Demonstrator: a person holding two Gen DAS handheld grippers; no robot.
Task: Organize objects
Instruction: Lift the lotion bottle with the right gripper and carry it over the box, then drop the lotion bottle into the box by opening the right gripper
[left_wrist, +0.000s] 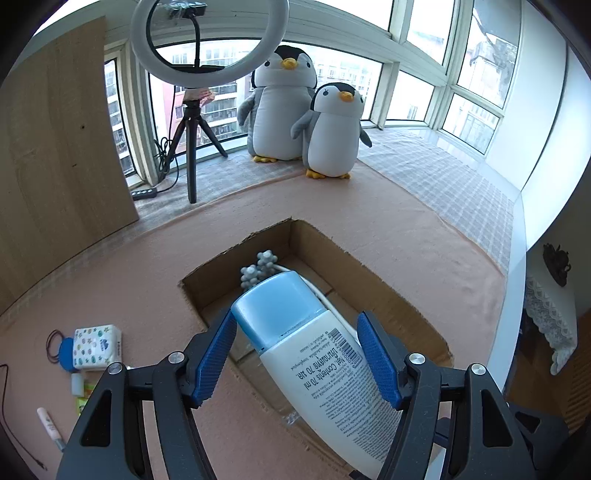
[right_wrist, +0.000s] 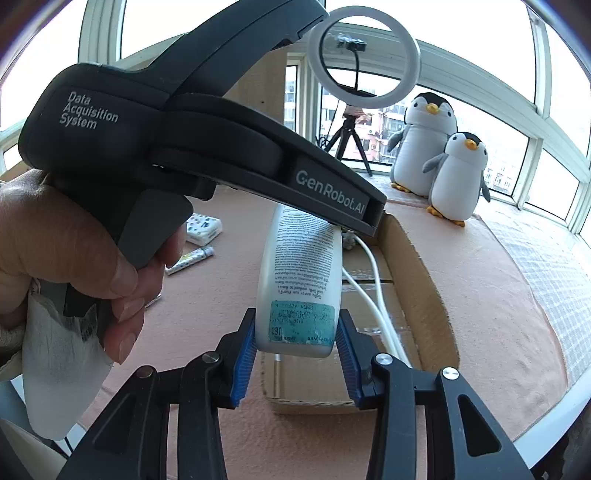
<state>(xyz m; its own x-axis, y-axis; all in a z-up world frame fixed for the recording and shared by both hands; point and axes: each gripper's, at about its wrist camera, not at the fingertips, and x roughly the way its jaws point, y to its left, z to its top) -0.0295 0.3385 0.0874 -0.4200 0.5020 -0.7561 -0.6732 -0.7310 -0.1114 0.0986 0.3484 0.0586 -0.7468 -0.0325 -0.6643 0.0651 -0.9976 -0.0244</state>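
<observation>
Two hand-held grippers: left (left_wrist: 297, 360) spread, right (right_wrist: 297, 338) pinching "Net Contents 70 ml" bottle (left_wrist: 317, 365)

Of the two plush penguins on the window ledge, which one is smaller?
The smaller grey-and-white plush penguin stands in front, on the right, nearer the brown cardboard box; the larger plush penguin stands behind it, taller, nearer the window.

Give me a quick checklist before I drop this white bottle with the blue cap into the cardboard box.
1. Right gripper clamped on white blue-capped bottle's base: ok.
2. Left gripper's hold near cap: cannot tell, gap beside one pad.
3. Bottle over open brown cardboard box: ok.
4. Bare box floor beside white cable: ok.
5. Patterned tissue pack boxed: not ok, lies on pink cloth.
</observation>
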